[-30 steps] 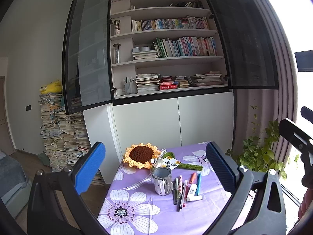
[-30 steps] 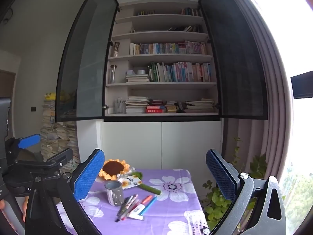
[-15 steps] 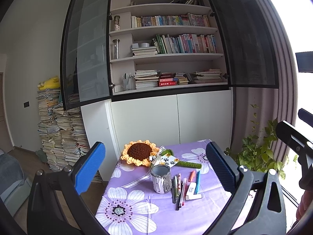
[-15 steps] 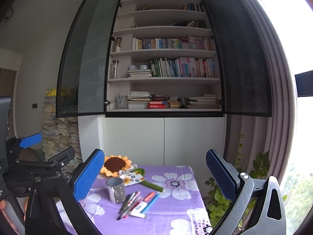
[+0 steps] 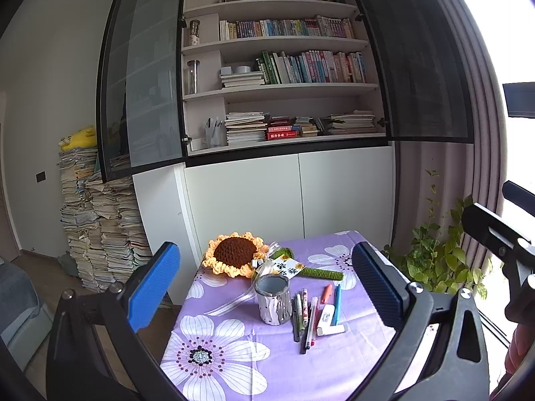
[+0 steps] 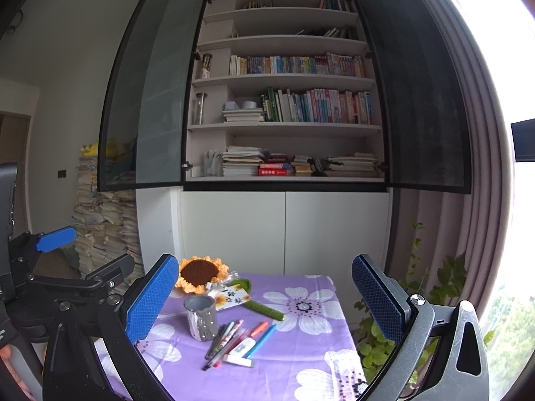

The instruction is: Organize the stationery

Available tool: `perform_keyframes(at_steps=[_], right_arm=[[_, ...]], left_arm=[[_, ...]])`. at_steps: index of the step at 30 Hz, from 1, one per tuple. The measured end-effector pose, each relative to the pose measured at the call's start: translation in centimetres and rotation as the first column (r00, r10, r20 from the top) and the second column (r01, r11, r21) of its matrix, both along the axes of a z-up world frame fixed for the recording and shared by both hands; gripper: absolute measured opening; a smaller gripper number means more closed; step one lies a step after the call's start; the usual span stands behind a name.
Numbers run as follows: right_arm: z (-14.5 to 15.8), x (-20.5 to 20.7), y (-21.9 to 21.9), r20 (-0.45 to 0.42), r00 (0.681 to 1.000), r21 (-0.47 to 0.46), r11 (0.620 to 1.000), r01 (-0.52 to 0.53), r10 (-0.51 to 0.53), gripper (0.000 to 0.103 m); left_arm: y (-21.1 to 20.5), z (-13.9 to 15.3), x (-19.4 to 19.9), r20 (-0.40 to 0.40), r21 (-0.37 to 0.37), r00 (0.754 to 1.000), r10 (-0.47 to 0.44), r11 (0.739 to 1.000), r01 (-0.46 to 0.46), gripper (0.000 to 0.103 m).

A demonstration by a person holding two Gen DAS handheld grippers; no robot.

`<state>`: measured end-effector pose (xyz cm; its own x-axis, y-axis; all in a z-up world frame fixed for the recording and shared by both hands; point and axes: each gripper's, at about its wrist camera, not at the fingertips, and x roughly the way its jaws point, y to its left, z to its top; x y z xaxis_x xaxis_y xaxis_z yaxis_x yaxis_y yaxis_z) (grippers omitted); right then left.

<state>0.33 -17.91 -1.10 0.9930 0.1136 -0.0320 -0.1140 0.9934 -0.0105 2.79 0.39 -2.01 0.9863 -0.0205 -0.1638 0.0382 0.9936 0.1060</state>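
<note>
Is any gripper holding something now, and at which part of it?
Nothing is held. The left gripper and right gripper are both open and empty, above the table.

On the table (image 5: 334, 367), pens (image 5: 309, 314) lie right of the cup (image 5: 271, 304), sunflower (image 5: 234, 259) behind

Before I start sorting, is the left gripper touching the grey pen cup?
Apart. Left wrist view: left gripper, jaws open, hangs above the table, grey pen cup far beyond.

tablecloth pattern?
Purple tablecloth with large white flowers; clearest in the left wrist view.
</note>
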Motion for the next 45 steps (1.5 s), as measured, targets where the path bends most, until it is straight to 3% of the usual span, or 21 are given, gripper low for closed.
perform_keyframes(at_steps=[33, 39, 45], right_arm=[[-1.1, 1.1, -0.8, -0.049, 0.999, 0.024, 1.000, 0.009, -0.007, 0.103], [-1.6, 2.1, -1.1, -0.089, 0.996, 0.026, 1.000, 0.014, -0.012, 0.103], [-3.3, 5.3, -1.5, -0.208, 0.978, 0.046, 0.999, 0.006, 0.004, 0.103]], left_arm=[[0.0, -0.7, 0.6, -0.019, 0.002, 1.000, -0.010, 1.000, 0.010, 0.102], [0.9, -2.5, 3.1, -0.089, 0.008, 0.996, 0.030, 1.000, -0.030, 0.102], [2.4, -5.9, 6.8, -0.204, -0.004, 0.977, 0.067, 0.998, -0.069, 0.102]])
